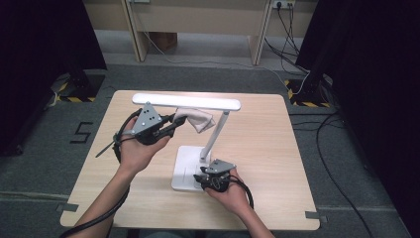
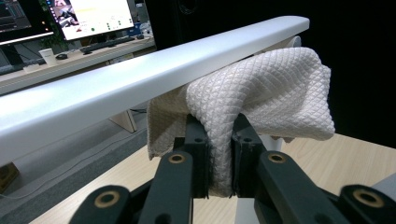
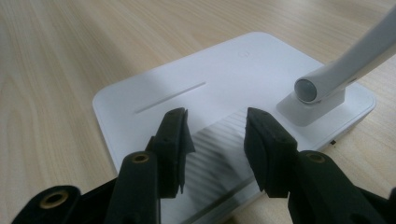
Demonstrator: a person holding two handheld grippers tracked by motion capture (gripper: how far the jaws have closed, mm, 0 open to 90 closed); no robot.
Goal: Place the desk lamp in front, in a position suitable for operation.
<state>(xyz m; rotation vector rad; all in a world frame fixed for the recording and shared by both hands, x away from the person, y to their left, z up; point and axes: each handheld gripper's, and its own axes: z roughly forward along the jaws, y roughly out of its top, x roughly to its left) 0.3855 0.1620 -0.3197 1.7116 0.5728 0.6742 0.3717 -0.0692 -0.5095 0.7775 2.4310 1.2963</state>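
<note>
Cloth – white, diamond-quilted, bunched under lamp head, lower fold hidden between fingers | left gripper clamped on cloth | right gripper – fingers apart over lamp base | table

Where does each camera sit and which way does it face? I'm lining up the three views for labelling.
High view: above the person's side, looking forward and down on the table; both forearms enter from below.
Left gripper view: rides the left hand-held gripper, looking along its jaws, shut on the white cloth under the lamp head.
Right gripper view: rides the right hand-held gripper, its open jaws over the lamp base.
Shared: high and right gripper views both show the base.
</note>
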